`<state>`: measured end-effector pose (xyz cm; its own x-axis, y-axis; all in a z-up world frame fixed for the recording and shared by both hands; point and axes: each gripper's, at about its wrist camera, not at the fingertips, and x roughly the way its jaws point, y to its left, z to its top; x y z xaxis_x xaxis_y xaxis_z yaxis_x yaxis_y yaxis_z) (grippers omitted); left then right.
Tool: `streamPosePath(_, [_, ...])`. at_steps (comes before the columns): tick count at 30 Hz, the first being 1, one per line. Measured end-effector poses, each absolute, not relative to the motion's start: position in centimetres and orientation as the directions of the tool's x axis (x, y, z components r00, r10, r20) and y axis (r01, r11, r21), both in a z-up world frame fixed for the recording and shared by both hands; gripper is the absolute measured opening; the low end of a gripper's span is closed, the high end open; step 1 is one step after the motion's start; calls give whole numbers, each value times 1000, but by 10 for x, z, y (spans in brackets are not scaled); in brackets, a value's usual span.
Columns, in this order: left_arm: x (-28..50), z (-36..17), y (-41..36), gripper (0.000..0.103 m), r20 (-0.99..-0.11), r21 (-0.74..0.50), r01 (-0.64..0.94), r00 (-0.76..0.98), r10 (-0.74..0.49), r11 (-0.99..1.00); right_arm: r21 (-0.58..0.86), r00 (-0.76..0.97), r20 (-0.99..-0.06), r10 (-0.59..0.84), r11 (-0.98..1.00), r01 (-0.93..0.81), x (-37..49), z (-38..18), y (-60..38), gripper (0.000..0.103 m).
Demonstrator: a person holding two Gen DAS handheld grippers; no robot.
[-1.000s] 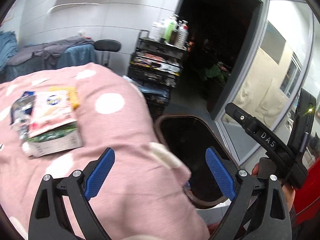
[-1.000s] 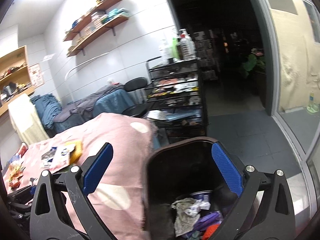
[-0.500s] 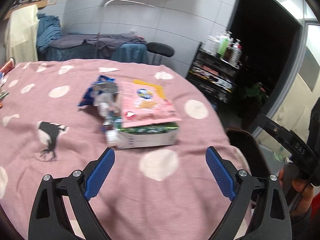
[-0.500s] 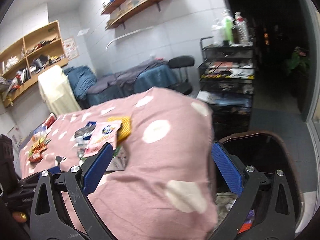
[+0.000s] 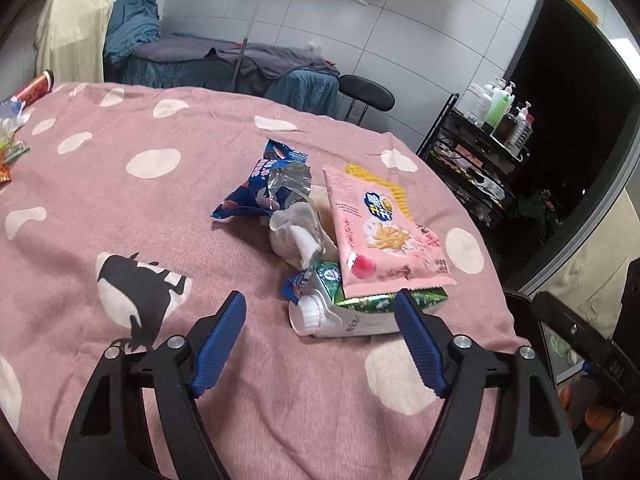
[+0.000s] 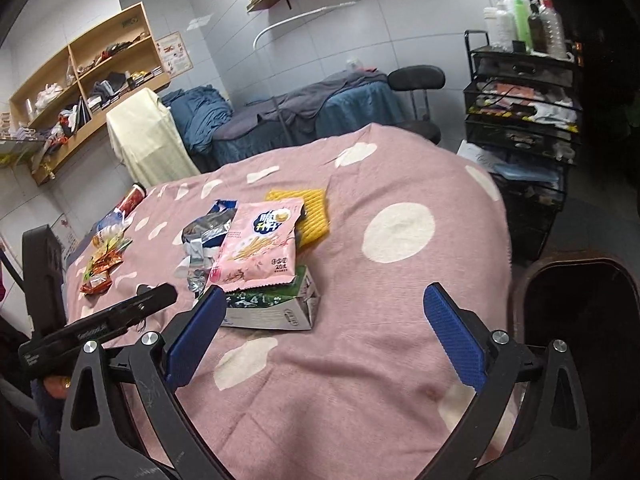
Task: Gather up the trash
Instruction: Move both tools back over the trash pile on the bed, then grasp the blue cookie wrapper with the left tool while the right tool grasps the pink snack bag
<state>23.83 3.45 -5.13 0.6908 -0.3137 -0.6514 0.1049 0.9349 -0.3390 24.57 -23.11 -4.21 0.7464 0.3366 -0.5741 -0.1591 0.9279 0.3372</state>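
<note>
A heap of trash lies on the pink spotted tablecloth (image 5: 168,208): a pink snack bag (image 5: 380,236) over a green and white carton (image 5: 352,316), a blue wrapper (image 5: 264,188), a crumpled tissue (image 5: 296,236) and a yellow ridged piece (image 6: 314,214). My left gripper (image 5: 320,340) hovers just short of the carton, its jaws closing with nothing between the pads. In the right wrist view the pink snack bag (image 6: 260,244) and carton (image 6: 276,306) lie left of centre. My right gripper (image 6: 324,332) stands open over bare cloth. A dark bin (image 6: 576,320) stands at the table's right edge.
More wrappers (image 6: 102,264) and a red can (image 6: 130,200) lie at the table's far left. A black wire cart (image 6: 524,120) with bottles stands behind right, near a black chair (image 6: 416,80). Blue and grey fabric covers a bed (image 5: 224,64) by the wall.
Both views have swung left from the bin onto the table, and the trash heap has come close. The left jaws have narrowed.
</note>
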Motion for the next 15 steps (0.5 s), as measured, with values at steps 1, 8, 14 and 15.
streamPosePath(1, [240,-52,34,72,-653,-344,100,689,-314,934,344,735,-582,347,924,-164,251,-44,-229,97])
streamPosePath(8, [267,-43,55,72,-646,-341,46,714,-270,939,356,702,-604,376,916,-184,276,-51,-216,97])
streamPosePath(14, [305,-38,64,72,-663,-308,21,712,-230,951,371,656,-618,433,897,-242,306,-55,-196,94])
streamPosePath(15, [312,-39,65,72,-670,-311,21,705,-235,950,369,645,-624,442,894,-255,312,-56,-192,92])
